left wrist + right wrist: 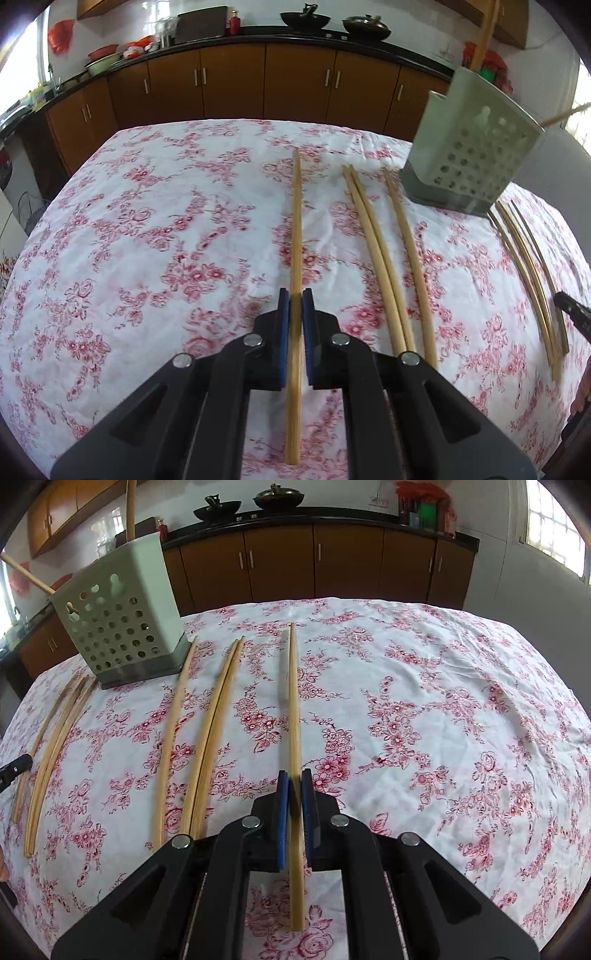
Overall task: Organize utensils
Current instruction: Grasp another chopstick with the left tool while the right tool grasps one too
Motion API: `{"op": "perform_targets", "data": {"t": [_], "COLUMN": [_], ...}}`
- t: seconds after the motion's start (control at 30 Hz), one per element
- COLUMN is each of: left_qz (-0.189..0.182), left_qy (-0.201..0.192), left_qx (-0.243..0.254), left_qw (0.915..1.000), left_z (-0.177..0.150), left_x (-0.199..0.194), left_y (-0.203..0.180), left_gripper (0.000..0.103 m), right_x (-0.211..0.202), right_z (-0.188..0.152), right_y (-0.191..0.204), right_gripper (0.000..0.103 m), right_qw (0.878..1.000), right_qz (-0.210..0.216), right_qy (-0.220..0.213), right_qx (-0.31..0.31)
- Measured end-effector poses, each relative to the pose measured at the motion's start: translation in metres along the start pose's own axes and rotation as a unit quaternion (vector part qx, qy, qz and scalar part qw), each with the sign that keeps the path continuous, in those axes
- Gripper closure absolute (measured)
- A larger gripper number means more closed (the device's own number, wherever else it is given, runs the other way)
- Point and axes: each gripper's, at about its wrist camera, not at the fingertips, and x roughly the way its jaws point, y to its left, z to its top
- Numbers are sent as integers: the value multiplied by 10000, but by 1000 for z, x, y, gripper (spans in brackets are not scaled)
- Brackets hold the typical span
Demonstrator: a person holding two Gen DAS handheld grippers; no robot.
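In the left wrist view my left gripper (296, 295) is shut on a wooden chopstick (296, 221) that runs between its blue pads, over the floral tablecloth (147, 240). In the right wrist view my right gripper (294, 777) is shut on another chopstick (293, 701). Several more chopsticks lie on the cloth (380, 240) (207, 720). A pale green perforated utensil holder (476, 155) (118, 616) stands at the table's far side with chopsticks sticking out of it.
Further chopsticks lie near the table edge beside the holder (532, 266) (51, 746). Part of the other gripper shows at the frame edge (576, 314) (14, 770). Brown cabinets (258, 81) and a counter with woks stand behind the table.
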Motion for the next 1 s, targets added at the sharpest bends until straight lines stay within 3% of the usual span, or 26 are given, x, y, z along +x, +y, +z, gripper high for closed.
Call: {"op": "perform_targets", "data": {"t": [1.0], "left_qz": [-187], "left_qy": [-7], "left_qx": [-164], "left_qw": [9997], "left_z": [-2], "left_x": [-1], "left_y": [6], "left_gripper": [93], "right_x": [0], "right_z": [-1], "right_y": [1], "right_gripper": [95], "right_qw": [9999], "right_qz": [-89], "right_qy": [-51], "right_qx": [-83]}}
